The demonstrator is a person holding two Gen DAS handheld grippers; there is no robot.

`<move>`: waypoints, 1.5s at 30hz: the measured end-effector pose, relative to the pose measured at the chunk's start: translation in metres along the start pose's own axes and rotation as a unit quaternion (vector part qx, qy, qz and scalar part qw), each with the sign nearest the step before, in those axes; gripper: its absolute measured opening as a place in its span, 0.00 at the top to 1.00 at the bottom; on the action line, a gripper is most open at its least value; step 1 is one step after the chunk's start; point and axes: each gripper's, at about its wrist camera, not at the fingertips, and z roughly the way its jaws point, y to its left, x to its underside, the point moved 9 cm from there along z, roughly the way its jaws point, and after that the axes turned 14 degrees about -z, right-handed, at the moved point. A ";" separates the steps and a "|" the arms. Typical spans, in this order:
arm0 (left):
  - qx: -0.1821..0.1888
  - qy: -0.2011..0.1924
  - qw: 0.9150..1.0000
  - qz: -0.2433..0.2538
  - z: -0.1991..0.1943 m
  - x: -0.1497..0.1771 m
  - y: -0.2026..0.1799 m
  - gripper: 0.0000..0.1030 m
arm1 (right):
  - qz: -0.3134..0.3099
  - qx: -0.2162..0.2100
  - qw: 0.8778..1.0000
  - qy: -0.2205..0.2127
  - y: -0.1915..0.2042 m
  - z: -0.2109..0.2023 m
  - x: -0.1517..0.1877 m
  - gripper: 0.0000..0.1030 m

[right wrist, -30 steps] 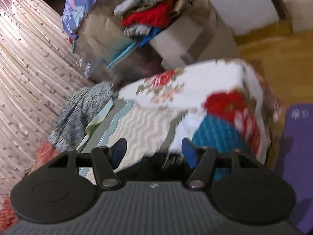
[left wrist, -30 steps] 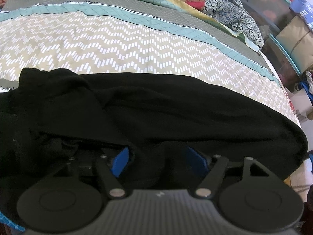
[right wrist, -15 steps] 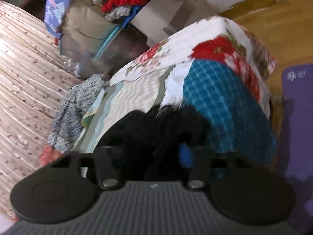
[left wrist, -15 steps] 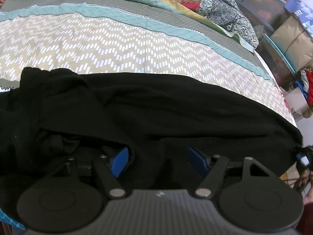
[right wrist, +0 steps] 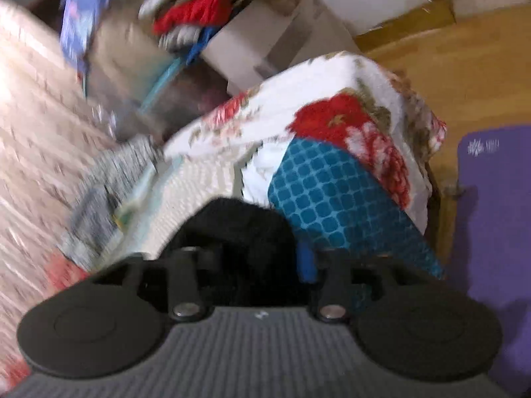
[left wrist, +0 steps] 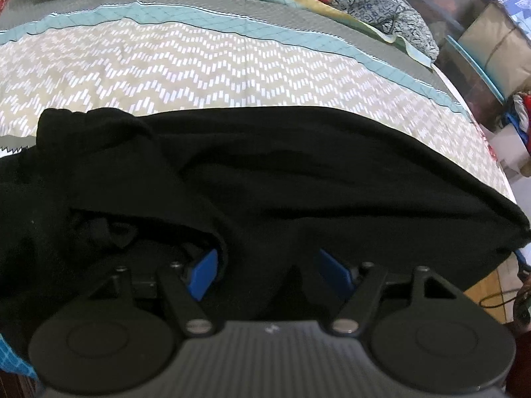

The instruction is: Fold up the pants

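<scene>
Black cloth is what both views fill with: the pants [left wrist: 298, 179] lie along the near edge of the bed [left wrist: 199, 66], one end reaching its right corner, where part of the cloth looks close to the drop to the floor [right wrist: 464, 66]. The likeliest trouble, as a guess, is that end sliding off the corner if it is let go loosely or tugged sideways, since the patterned bedspread [right wrist: 332, 192] falls away steeply there. A second risk is a pinch that takes only the top layer, so the fold drags open and bunches; the rumpled heap toward the left end of the pants already looks uneven. The left gripper [left wrist: 265, 265] has its blue fingers [left wrist: 204, 273] spread fairly wide with black cloth heaped between and over them; whether they press on it cannot be told. The right gripper [right wrist: 252, 258] is blurred, its jaws opening, with a dark mound of the pants between them and one blue finger [right wrist: 307, 262] showing beside it; no firm pinch is visible.
</scene>
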 end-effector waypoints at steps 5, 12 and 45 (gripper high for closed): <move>0.024 -0.021 0.999 -0.004 -0.013 -0.006 -0.010 0.33 | 0.019 0.003 0.999 -0.031 -0.008 -0.022 0.008 0.30; 0.024 -0.022 0.999 0.012 -0.015 -0.005 -0.018 0.33 | 0.066 -0.014 0.998 -0.003 -0.011 -0.016 0.027 0.25; 0.090 -0.062 0.990 -0.088 -0.063 -0.005 0.066 0.32 | -0.734 -0.121 0.665 0.067 0.252 -0.121 0.265 0.47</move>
